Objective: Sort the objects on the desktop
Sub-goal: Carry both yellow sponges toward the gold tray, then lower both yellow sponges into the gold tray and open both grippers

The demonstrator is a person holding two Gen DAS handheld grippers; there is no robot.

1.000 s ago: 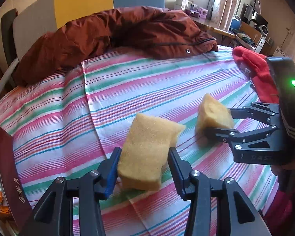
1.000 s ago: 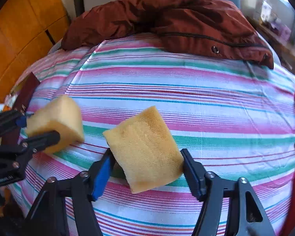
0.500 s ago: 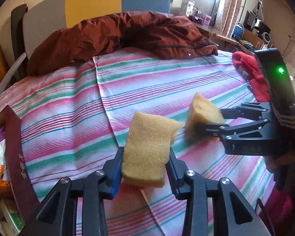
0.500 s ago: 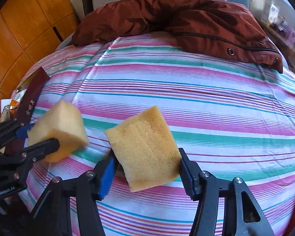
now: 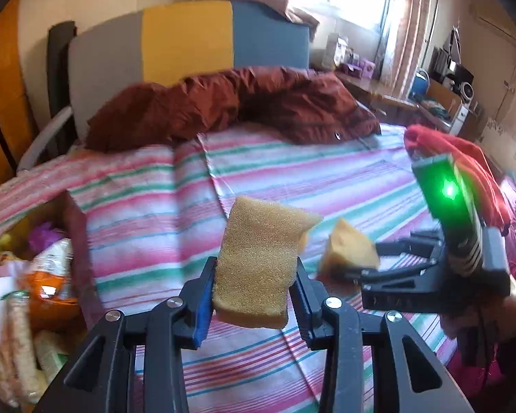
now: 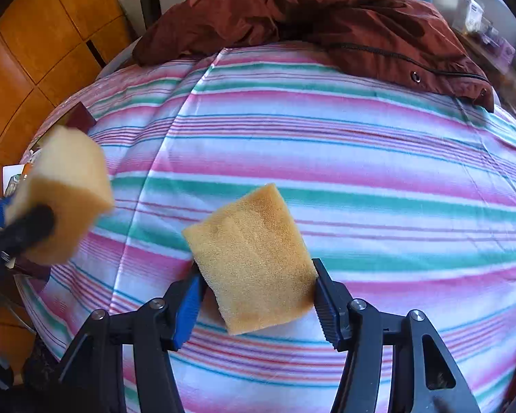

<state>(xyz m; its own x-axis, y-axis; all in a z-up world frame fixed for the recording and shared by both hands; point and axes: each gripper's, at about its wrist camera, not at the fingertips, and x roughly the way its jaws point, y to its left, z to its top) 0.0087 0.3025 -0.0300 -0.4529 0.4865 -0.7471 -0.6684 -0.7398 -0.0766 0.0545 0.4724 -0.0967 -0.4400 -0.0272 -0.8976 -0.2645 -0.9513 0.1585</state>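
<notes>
Both sponges are off the bed and in the air. The left gripper (image 5: 254, 287) has its fingers clamped on the flanks of one sponge (image 5: 258, 261). The right gripper (image 6: 254, 296) holds the second sponge (image 6: 254, 261) the same way, fingers set wider because it grips the block across a broader face. Each sponge hangs just above the striped bedsheet (image 6: 326, 158), touching nothing but its own fingers. The two are near each other, the left one at the near left of the bed.

Progress, as a judgement: pick-up is done for both, placement is not. No obvious sorting bin shows. A dark red box (image 5: 75, 241) with snack packets (image 5: 48, 275) beside it stands off the left edge of the bed; whether that is the destination I cannot tell.

Materials: the sponges are tan open-cell foam, rectangular blocks, coarse and pitted on the broad faces, smoother and paler on the cut ends. The left sponge is visibly pinched in at the waist, so it is soft and springy. The sheet is thin woven cotton in pink, green and white bands, lightly creased. A rust-brown quilted jacket (image 6: 309, 17), slick and puffy, lies heaped at the far end.
</notes>
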